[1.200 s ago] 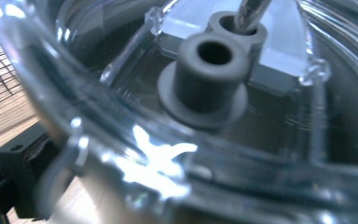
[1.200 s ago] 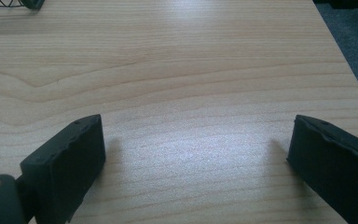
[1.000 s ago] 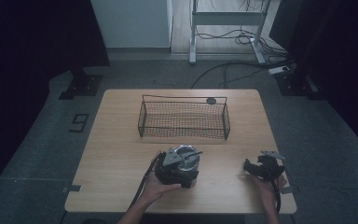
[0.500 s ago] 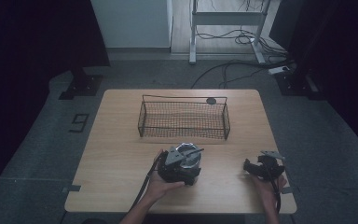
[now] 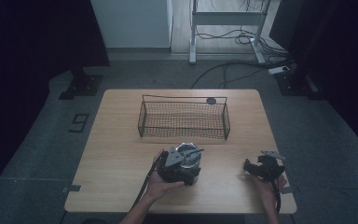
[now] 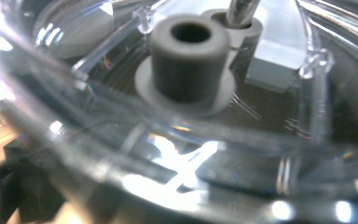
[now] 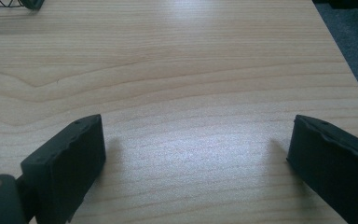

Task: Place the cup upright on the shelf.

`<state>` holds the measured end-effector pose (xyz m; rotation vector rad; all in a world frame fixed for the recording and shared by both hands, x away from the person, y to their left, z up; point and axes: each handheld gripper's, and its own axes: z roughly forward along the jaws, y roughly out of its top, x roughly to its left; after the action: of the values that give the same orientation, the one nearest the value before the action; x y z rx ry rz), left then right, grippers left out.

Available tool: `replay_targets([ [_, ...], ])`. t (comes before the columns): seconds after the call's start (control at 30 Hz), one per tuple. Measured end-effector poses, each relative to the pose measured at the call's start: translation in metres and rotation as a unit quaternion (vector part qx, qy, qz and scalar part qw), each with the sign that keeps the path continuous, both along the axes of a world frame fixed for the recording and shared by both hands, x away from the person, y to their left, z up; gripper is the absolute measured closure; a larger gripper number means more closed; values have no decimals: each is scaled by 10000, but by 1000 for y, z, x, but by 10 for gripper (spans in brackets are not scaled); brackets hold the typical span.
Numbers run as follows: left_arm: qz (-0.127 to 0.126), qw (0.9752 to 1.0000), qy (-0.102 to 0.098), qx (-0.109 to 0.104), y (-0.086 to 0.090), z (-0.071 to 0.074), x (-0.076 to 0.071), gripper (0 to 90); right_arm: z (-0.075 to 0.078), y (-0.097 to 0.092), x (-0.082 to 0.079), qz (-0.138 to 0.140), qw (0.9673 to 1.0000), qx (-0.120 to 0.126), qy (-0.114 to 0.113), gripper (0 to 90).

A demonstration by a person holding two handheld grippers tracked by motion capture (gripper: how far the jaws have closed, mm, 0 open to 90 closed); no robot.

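Left claw [image 5: 179,163]: held in the person's left hand [image 5: 161,184] near the front middle of the surface; its jaws have just been closing, and from these views one cannot tell whether the pads press on anything.
Clear container [image 6: 177,140]: a see-through plastic vessel right against the left claw's camera, with a grey hollow post [image 6: 189,58] standing on its floor and clear ribs running out from it; in the high view it shows as a round clear-and-metal thing [image 5: 189,156] at the left claw, low over the surface just in front of the basket.
Right claw [image 7: 196,158]: jaws spread wide, nothing between them, bare wood below; in the high view it sits in the person's right hand near the front right corner.
Gap between claws: the two are well apart.
Wire basket [image 5: 184,119]: dark mesh, oblong, on the middle of the far half of the surface.
Surface [image 5: 116,154]: light wood.
Small dark disc [image 5: 211,100]: just behind the basket's far right rim.
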<state>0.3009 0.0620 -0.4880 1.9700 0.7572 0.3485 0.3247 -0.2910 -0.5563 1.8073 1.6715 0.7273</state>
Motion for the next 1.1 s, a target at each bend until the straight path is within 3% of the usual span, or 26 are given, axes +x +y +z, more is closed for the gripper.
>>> replay_targets([
  [0.3,-20,9999,21,-113,3,3,-2,34,0,0,0,0,10000,-1,0,40],
  [0.6,37,9997,-19,-250,12,16,-4,35,0,0,0,0,10000,-1,1,40],
  [1.1,349,9991,-43,-252,25,33,2,35,0,0,0,-1,10000,-1,1,40],
])
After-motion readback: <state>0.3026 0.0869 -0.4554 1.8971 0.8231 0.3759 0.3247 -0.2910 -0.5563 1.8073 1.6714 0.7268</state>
